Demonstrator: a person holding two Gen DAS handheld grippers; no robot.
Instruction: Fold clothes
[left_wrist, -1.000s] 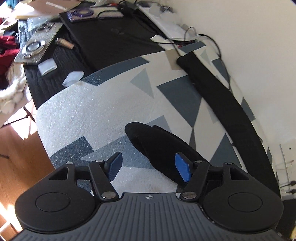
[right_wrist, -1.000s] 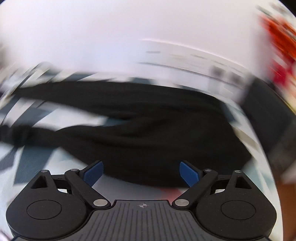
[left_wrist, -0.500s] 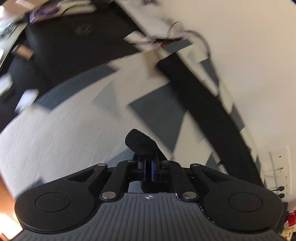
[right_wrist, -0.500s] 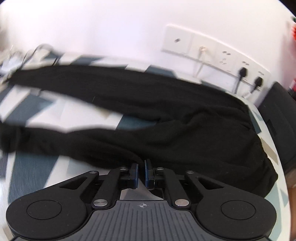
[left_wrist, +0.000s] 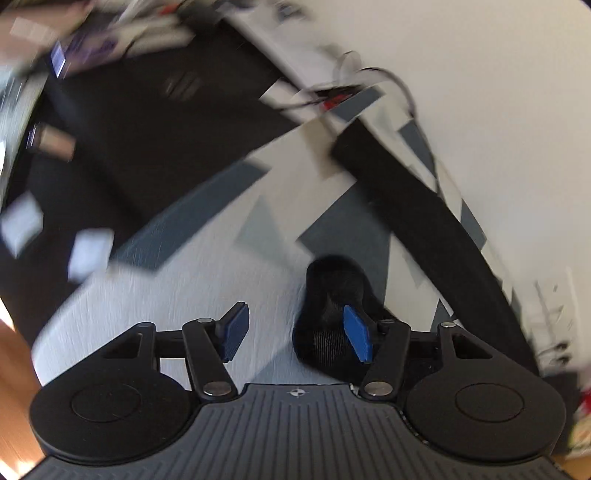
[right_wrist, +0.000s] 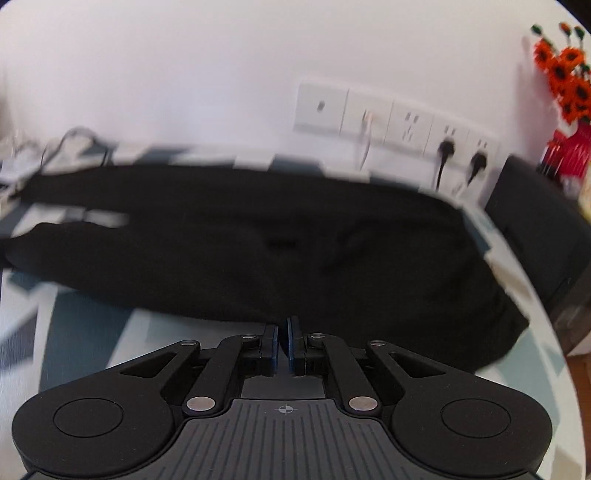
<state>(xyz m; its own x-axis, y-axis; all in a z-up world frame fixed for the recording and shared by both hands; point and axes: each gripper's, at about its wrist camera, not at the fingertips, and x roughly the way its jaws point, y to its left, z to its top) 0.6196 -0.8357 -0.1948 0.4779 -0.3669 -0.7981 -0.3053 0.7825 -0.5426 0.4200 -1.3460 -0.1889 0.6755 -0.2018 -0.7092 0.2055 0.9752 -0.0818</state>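
Black trousers (right_wrist: 295, 251) lie on a table with a white and grey geometric cloth (left_wrist: 177, 280). In the left wrist view one leg (left_wrist: 424, 221) runs along the wall side and the other leg's end (left_wrist: 332, 288) lies bunched by the right blue fingertip (left_wrist: 356, 338). My left gripper (left_wrist: 295, 332) is open, the cloth end just inside its right finger. My right gripper (right_wrist: 282, 343) is shut on the near edge of the trousers, by the waist part.
A black mat (left_wrist: 166, 122) with small items and cables lies beyond the cloth. Wall sockets (right_wrist: 399, 122) with plugs sit behind the table. Red-orange flowers (right_wrist: 565, 74) stand at the right. A dark box (right_wrist: 543, 229) is at the table's right end.
My left gripper was shut on the trouser leg end half a second ago and has now opened, letting it go. My right gripper stays shut on the trousers and has pulled them closer.
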